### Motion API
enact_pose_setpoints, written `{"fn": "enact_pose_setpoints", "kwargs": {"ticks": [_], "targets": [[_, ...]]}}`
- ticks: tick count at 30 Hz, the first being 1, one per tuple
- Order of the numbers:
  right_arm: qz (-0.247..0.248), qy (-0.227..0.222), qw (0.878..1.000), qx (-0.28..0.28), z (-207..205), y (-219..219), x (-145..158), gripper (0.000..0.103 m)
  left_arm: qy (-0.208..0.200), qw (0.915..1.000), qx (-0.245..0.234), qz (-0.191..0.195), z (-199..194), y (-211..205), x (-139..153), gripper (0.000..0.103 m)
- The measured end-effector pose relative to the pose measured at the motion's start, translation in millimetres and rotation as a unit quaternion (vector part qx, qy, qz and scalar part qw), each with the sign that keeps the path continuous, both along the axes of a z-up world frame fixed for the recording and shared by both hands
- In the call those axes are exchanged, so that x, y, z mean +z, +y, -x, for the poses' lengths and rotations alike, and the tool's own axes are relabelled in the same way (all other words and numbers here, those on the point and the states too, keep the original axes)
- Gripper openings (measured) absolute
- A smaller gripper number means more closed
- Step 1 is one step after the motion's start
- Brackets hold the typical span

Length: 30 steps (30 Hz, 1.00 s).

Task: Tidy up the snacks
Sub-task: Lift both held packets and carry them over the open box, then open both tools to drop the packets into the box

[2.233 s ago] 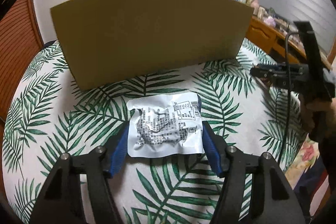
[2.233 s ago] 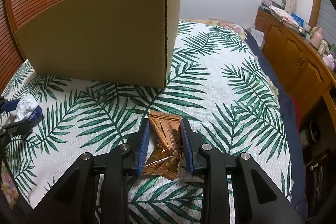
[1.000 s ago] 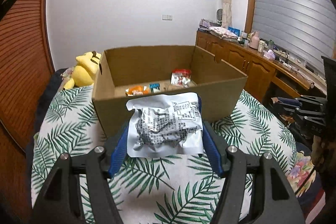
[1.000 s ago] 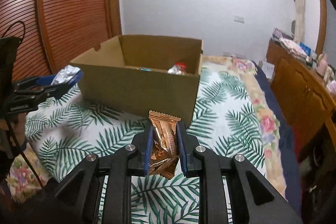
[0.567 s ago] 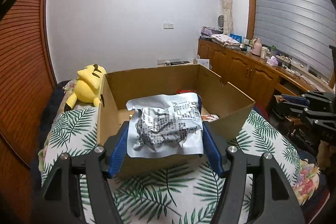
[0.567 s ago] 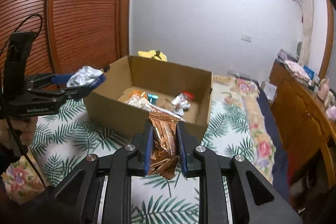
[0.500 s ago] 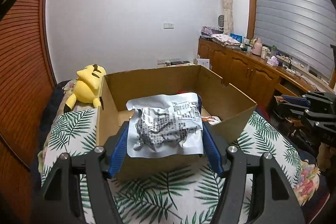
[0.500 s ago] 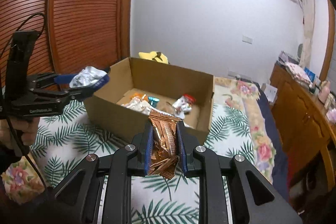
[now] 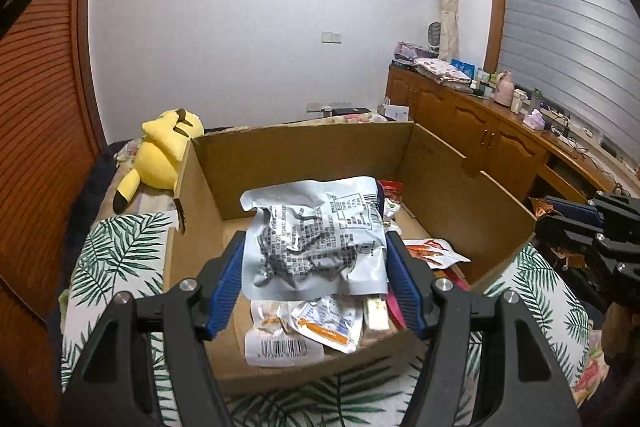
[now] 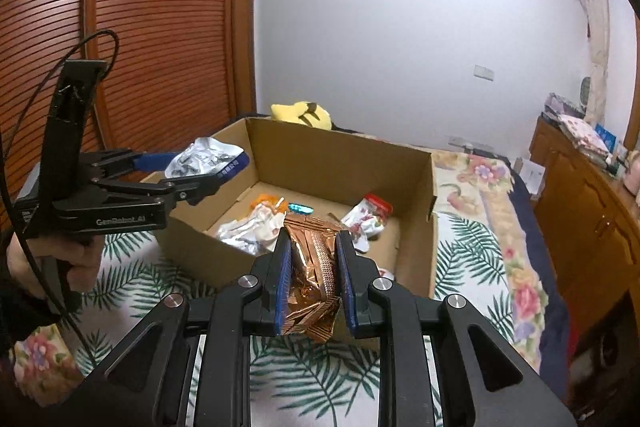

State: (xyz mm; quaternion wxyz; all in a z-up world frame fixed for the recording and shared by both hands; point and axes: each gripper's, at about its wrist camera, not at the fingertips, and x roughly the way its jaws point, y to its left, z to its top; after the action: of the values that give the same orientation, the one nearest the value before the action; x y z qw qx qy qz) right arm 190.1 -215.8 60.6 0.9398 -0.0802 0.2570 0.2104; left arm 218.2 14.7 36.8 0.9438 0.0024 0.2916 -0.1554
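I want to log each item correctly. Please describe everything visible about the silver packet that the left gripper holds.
The silver packet is a crinkled, flat foil-looking pouch with dense black print and a barcode area on its face. The left gripper is shut on its two side edges between blue pads. It hangs over the open cardboard box, touching nothing else.

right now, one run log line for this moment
left gripper: shut on silver packet | right gripper: shut on copper packet | both over cardboard box

The left gripper (image 10: pixel 224 163) is black plastic with blue pads on its fingers (image 9: pixel 222 285), silver screws at the joints and white lettering on its side. A thin black cable (image 10: pixel 24 99) loops from its upright handle. The right gripper (image 10: pixel 312 277) looks the same. The hand (image 10: pixel 52 263) has a dark sleeve (image 10: pixel 20 311).
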Motion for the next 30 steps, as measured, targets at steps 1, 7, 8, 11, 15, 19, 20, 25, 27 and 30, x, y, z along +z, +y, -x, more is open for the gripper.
{"fn": "enact_pose_setpoints", "kwargs": {"ticks": [1,7,8,11,15,19,20,25,27,30], "targets": [[-0.004,0.002,1.000,0.002,-5,1,-1,0.020,0.002,1.0000,0.001,0.002,-3,0,-3,0.066],[-0.031,0.017,0.999,0.005,-24,6,-10,0.020,0.007,0.9998,0.011,-0.012,-16,-4,-19,0.068],[-0.032,0.019,0.999,0.005,-27,8,-12,0.020,0.005,0.9998,0.011,-0.015,-16,-5,-20,0.068],[-0.030,0.020,0.999,0.004,-34,12,-15,0.020,0.005,0.9999,0.006,-0.014,-17,-7,-20,0.070],[-0.029,0.020,0.999,0.000,-43,16,-18,0.020,0.006,0.9999,0.005,-0.014,-19,-5,-20,0.072],[-0.028,0.023,0.999,-0.002,-53,19,-18,0.020,0.007,0.9999,0.002,-0.014,-22,-5,-19,0.072],[-0.025,0.023,0.999,-0.002,-56,20,-18,0.020,0.008,0.9999,0.000,-0.012,-23,-5,-18,0.072],[-0.028,0.032,0.999,0.001,-70,26,-19,0.020,0.005,0.9998,-0.003,-0.019,-26,-6,-10,0.076],[-0.031,0.040,0.999,0.002,-75,27,-21,0.020,0.000,0.9997,0.001,-0.025,-26,-5,-7,0.077],[-0.032,0.049,0.998,-0.002,-80,28,-27,0.021,-0.002,0.9997,0.006,-0.021,-25,-2,-5,0.079]]}}
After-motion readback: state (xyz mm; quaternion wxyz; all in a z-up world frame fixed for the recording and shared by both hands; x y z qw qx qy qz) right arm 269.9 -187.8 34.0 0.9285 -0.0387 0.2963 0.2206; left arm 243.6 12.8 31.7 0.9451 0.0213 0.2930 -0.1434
